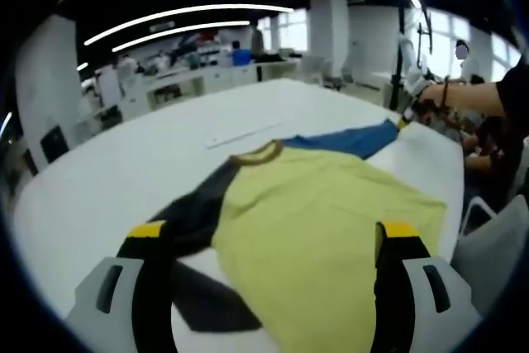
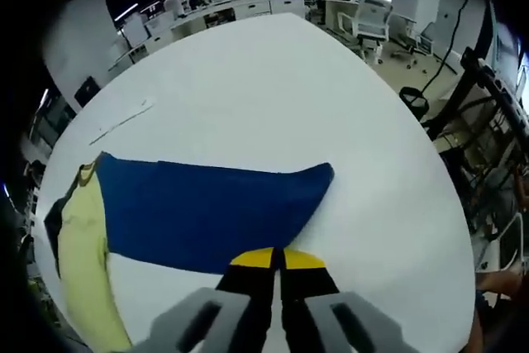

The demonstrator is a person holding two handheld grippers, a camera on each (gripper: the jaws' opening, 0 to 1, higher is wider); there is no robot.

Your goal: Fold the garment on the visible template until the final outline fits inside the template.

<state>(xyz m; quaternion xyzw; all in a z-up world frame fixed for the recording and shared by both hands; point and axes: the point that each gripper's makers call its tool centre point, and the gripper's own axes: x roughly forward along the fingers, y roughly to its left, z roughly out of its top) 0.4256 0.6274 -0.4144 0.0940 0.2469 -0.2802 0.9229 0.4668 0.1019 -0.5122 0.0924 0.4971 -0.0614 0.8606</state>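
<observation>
A T-shirt lies spread on the white table (image 1: 107,179). Its body (image 1: 322,229) is yellow-green with an olive collar (image 1: 258,153). One sleeve is dark grey (image 1: 194,208); the other is blue (image 1: 351,140). My left gripper (image 1: 273,233) hangs open over the body, its jaws wide apart with nothing between them. In the right gripper view the blue sleeve (image 2: 207,212) lies flat. My right gripper (image 2: 277,259) is shut at the sleeve's near edge, which runs in between the yellow tips. A strip of the yellow body (image 2: 83,262) shows at the left.
A thin pale strip (image 1: 248,132) (image 2: 120,124) lies on the table beyond the collar. A person's arm (image 1: 471,93) reaches in from the right. Desks, chairs and people stand past the table's far edge. Black frames (image 2: 488,113) stand off the table's right side.
</observation>
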